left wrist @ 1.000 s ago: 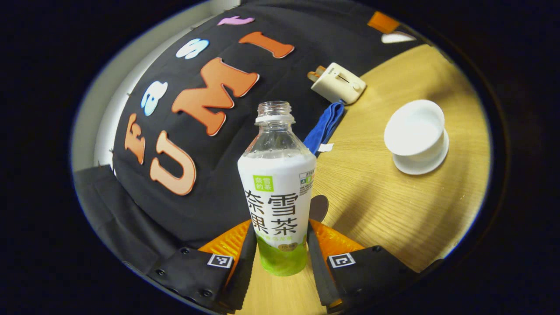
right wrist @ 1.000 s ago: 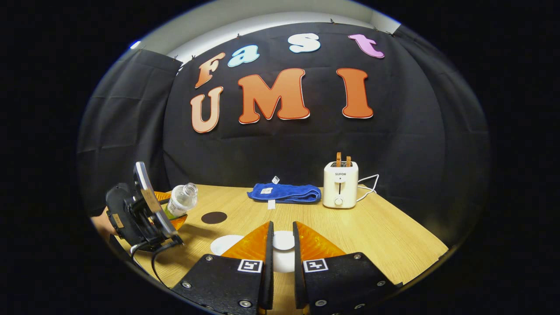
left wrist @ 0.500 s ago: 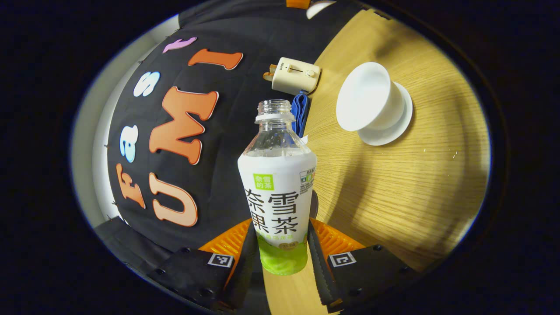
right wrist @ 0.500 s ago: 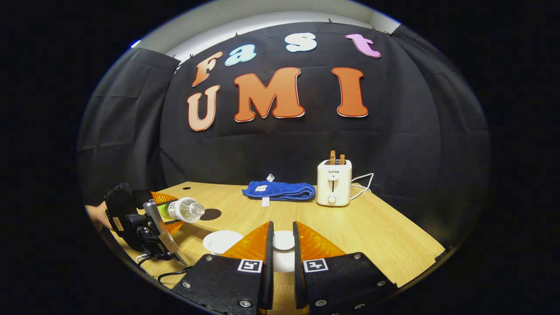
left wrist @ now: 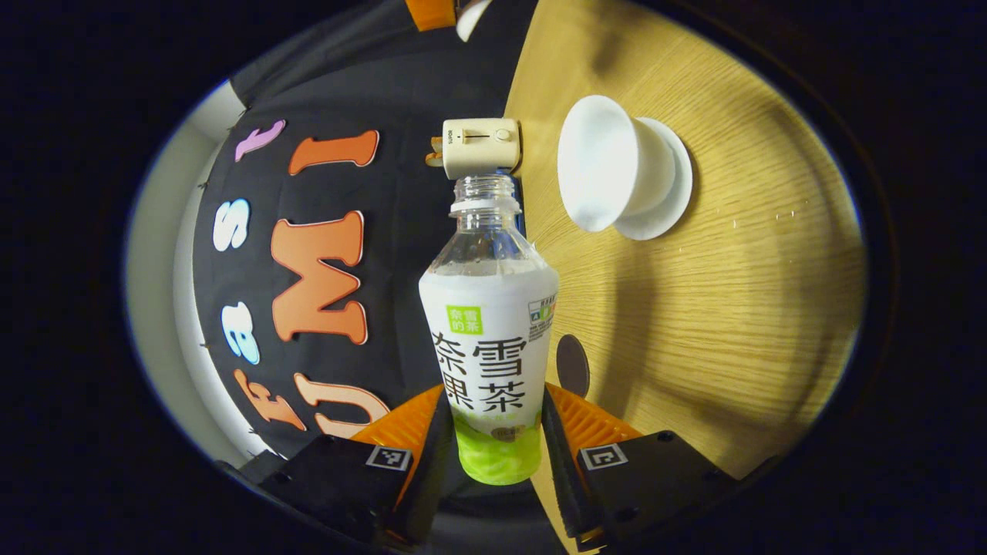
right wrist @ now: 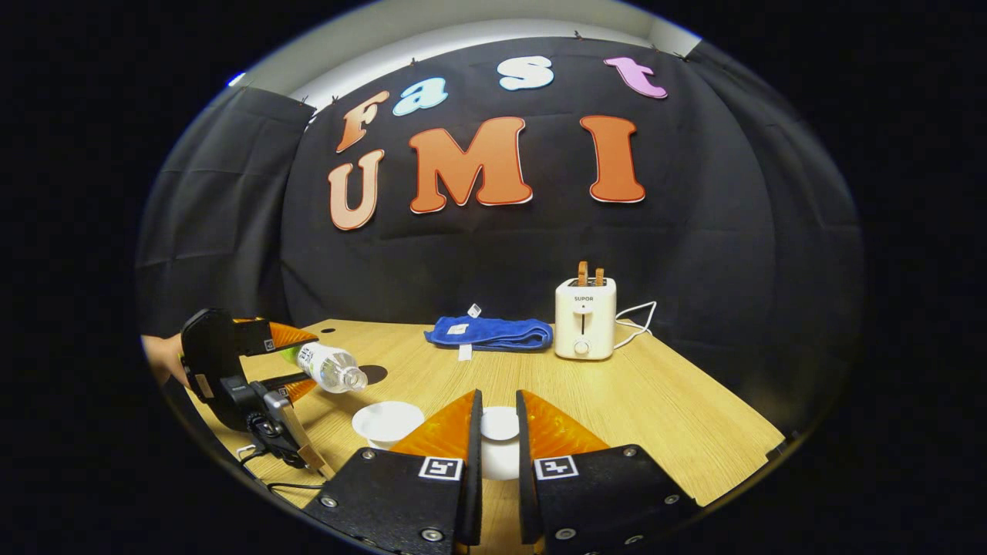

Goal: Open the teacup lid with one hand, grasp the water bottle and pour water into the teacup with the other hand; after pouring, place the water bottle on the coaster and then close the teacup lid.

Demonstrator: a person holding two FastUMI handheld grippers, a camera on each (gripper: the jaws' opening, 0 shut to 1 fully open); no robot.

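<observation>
1. The left gripper [left wrist: 493, 432] has its fingers clamped on the lower body of the water bottle [left wrist: 489, 339], which is uncapped and tipped almost level; in the right gripper view its mouth points down toward the teacup [right wrist: 386, 422].
2. The right gripper [right wrist: 494, 443] has its fingers drawn narrow on the white teacup lid [right wrist: 500, 424], lifted clear of the cup.
3. The teacup stands open on its saucer [left wrist: 665, 181] on the worktop [left wrist: 717, 308]; the round dark coaster [left wrist: 572, 364] lies near it, toward the bottle side.
4. The step in hand looks like the start of the pour. No stream can be made out, and the mouth seems short of the cup rim rather than over it.
5. To do it well, I would bring the neck over the middle of the cup first, then deepen the tilt slowly so water does not gush over the rim.
6. Keep the lid off to the side, out of the stream's path.
7. The toaster [right wrist: 584, 318] and blue towel [right wrist: 489, 332] sit well apart at the back and pose no obstacle.
</observation>
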